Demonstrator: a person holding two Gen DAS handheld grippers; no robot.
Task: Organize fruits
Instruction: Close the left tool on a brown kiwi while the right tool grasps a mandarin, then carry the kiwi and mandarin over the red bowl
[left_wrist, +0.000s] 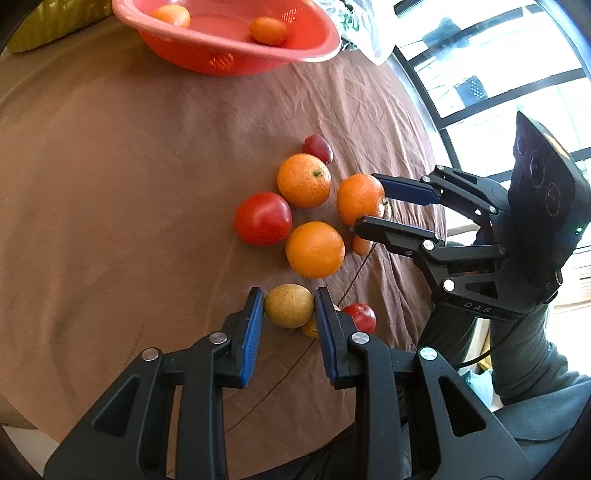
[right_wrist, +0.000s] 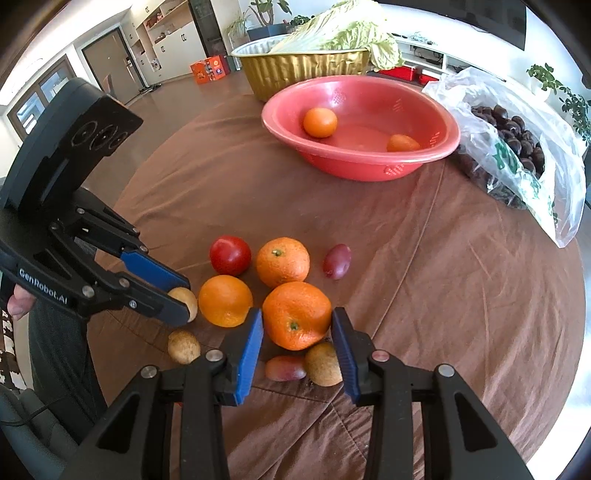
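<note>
Both tongs are clamped — left gripper (left_wrist: 289, 306) on a tan fruit (left_wrist: 289, 305), right gripper (right_wrist: 297, 320) on an orange (right_wrist: 296, 315). Each grip looks ready for lifting to the red bowl (right_wrist: 417, 159), which already holds two oranges — likely the collecting spot.

Round table with a brown cloth (right_wrist: 424, 258). On it: loose oranges (right_wrist: 282, 262), a tomato (right_wrist: 230, 255), a pink bowl (right_wrist: 369, 158), a gold tray (right_wrist: 295, 72), and a plastic bag (right_wrist: 517, 155).

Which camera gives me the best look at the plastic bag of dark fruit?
The right wrist view: the plastic bag lies open beside the red bowl, its dark round fruit plainly visible. The left wrist view catches only a crumpled corner behind the bowl.
</note>
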